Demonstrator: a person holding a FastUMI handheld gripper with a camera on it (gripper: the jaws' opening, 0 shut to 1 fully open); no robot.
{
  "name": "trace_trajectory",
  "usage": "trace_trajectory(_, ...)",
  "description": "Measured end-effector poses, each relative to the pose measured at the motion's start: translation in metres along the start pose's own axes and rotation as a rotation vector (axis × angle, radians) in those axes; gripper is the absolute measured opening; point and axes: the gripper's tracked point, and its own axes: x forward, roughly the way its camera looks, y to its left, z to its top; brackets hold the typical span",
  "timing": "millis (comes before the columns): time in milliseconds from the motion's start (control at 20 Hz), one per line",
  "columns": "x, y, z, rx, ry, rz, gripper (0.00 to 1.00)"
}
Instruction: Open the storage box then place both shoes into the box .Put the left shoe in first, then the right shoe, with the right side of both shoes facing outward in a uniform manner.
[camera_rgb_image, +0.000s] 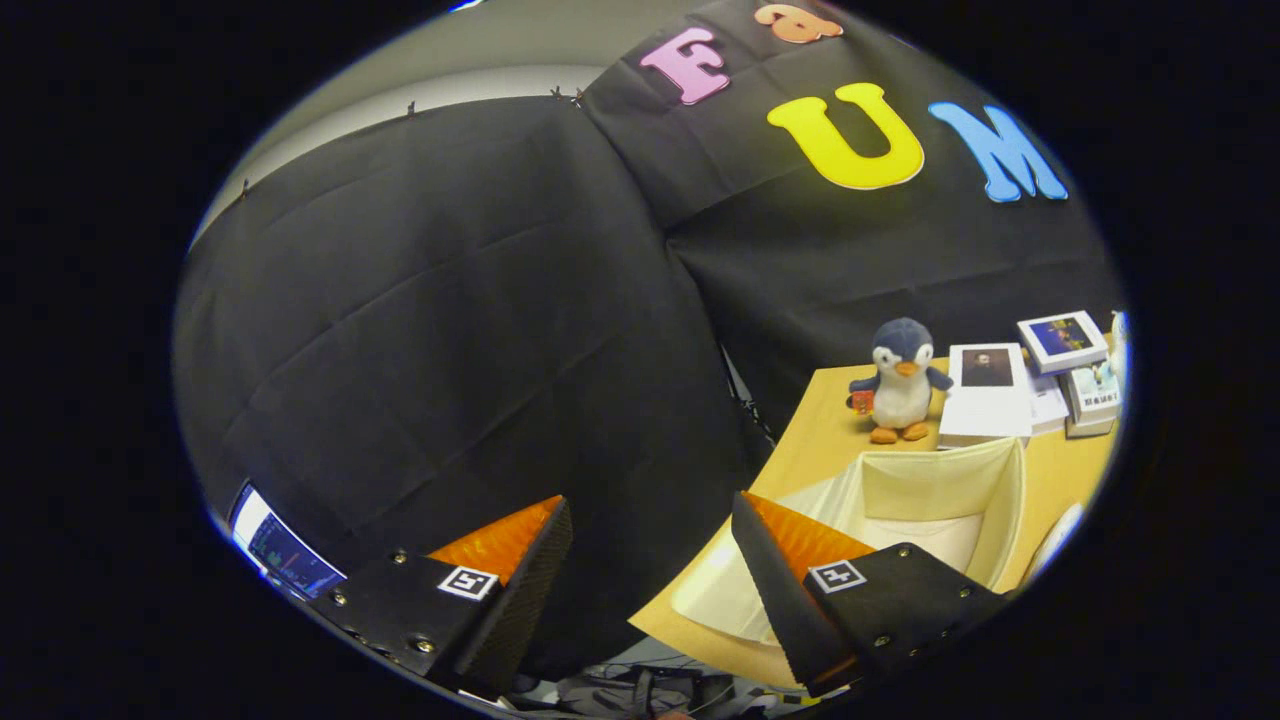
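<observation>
A cream fabric storage box sits open on the wooden table, its inside bare as far as I can see. My gripper is open with nothing between its fingers. It hovers off the table's left edge. The right finger overlaps the box's near left corner, and the left finger hangs in front of the booth's black cloth wall.
A plush penguin stands on the table behind the box. Beside it lie stacked books and small boxes. A lit screen shows low beyond the left finger. Cables lie below the table edge.
</observation>
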Motion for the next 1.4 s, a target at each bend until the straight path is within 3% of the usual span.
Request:
trace_trajectory(700,-0.098,-0.168,0.017,-0.07,-0.063,-0.324,0.97)
trace_trajectory(1400,-0.173,-0.33,-0.021,0.009,-0.007,-0.596,0.98)
